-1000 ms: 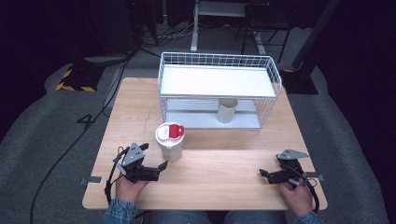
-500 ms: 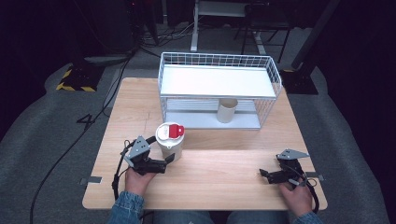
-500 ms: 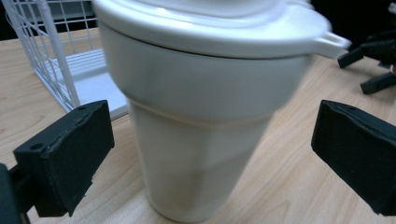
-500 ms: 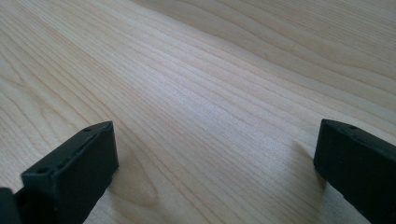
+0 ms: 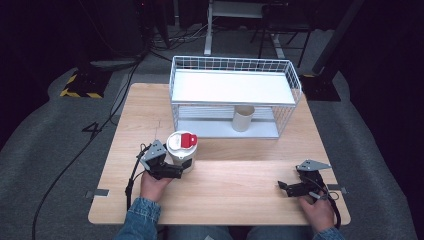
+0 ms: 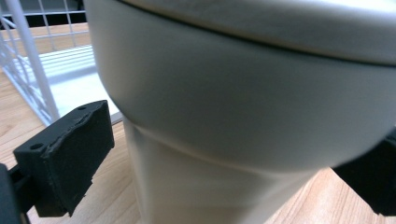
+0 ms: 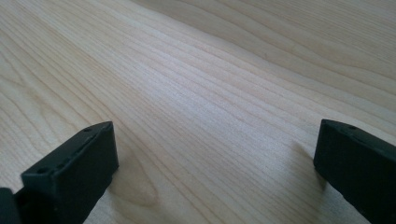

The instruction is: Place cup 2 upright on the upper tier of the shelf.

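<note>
Left gripper (image 5: 184,169) jaws spread around cup (image 5: 182,151) (red-tabbed lid); right gripper (image 5: 286,187) agape.

Lidded cup (image 5: 182,150) on table (image 5: 240,205), front-left of wire rack (image 5: 235,95); paper tube (image 5: 243,118) inside rack's lower level, right of cup.

The cup (image 6: 243,116) — top and base cut off — hides the right jaw's tip.
</note>
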Motion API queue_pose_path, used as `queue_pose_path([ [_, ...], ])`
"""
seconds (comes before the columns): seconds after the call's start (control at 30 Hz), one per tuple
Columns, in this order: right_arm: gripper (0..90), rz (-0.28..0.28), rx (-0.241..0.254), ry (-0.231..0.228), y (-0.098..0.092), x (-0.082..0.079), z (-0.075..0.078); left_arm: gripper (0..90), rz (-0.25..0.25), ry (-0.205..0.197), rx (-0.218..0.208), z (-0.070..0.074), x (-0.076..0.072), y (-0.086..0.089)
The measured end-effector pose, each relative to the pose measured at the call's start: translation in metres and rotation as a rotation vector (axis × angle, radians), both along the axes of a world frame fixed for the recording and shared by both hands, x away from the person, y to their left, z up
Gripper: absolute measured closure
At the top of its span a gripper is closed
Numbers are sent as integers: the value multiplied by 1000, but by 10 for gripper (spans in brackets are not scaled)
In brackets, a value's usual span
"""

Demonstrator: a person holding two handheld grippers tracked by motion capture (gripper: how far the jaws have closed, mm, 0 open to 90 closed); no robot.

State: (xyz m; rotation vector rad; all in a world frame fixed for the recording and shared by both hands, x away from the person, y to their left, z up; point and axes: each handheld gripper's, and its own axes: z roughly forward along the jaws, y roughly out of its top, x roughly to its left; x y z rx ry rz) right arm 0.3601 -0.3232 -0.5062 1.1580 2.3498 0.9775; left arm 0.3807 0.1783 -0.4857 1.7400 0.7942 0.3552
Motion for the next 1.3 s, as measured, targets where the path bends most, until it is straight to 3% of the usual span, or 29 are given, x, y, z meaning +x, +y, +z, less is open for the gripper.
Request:
queue_pose_path([
  [0.2, 0, 0, 0, -1, 0, 0, 0, 67, -36, -35, -11, -3, 2, -2],
  [0.37, 0, -1, -2, -1, 0, 0, 0, 79, -38, -54, 0, -3, 2, -3],
  [1.07, 0, 0, 0, -1, 0, 0, 0, 90, -2, -49, 33, 0, -2, -5],
  [1.2, 0, 0, 0, -1, 0, 0, 0, 91, -3, -27, 8, 1, -3, -5],
  [1.3, 0, 0, -1, -1, 0, 0, 0, 92, -1, -34, 0, 4, -4, -5],
])
